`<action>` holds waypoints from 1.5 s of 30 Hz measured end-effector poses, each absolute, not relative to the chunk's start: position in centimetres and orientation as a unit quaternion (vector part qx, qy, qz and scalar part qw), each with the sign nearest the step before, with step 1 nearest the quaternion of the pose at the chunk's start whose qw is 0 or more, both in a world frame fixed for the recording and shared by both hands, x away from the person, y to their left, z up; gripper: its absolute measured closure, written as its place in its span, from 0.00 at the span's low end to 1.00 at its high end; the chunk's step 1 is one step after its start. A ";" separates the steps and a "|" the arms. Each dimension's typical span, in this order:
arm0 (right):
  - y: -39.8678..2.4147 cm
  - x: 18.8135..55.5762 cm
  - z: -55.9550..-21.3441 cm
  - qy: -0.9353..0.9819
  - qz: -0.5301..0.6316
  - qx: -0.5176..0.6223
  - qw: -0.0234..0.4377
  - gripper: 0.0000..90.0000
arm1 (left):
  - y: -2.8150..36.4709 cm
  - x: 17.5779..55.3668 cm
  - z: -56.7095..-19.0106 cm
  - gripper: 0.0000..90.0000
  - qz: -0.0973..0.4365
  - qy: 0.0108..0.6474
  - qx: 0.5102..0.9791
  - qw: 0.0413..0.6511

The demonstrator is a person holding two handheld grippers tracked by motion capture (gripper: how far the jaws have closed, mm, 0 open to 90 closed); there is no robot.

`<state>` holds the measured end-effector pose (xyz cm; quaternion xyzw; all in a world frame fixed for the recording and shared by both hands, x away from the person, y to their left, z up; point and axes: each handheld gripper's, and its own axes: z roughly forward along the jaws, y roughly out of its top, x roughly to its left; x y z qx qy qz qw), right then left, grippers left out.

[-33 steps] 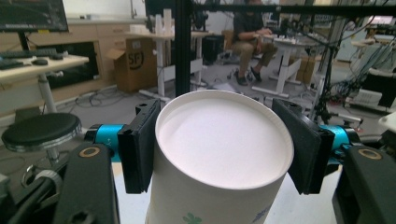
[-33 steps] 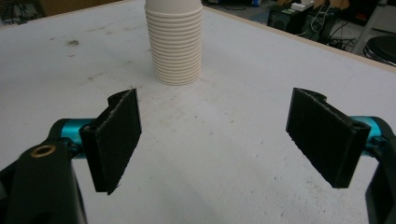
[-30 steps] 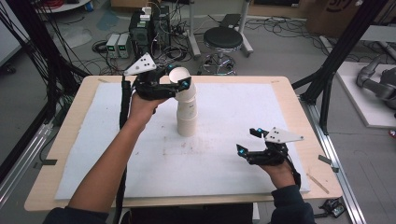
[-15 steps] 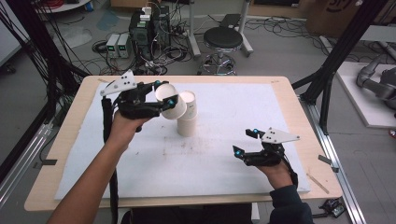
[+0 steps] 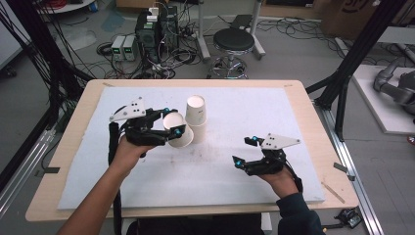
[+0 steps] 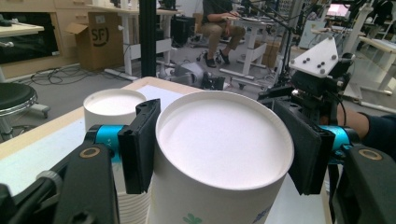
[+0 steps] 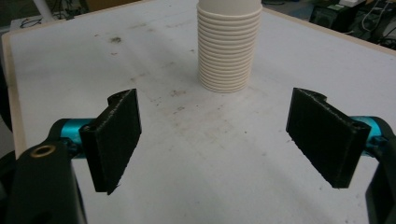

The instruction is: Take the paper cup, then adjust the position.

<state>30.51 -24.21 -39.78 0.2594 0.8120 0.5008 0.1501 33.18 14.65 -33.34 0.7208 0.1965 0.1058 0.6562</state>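
Paper cup (image 6: 219,163) btm cut off, left tool (image 6: 219,144).

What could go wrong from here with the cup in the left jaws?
1. The left gripper clamps the paper cup by its thin wall; a harder squeeze could dent it.
2. The cup hangs close beside the cup stack; a sideways swing could knock the stack over.
3. The right gripper hovers open over the white mat, apart from the stack, so nothing steadies the stack if it is bumped.

A black stool (image 5: 234,40) stands beyond the table (image 5: 68,147) (cables and grey boxes (image 5: 124,46) nearby).
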 end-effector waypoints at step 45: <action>-18.3 30.0 -40.2 0.818 0.552 0.149 0.059 0.20 | 7.0 31.9 -37.1 0.40 0.004 0.116 0.768 0.630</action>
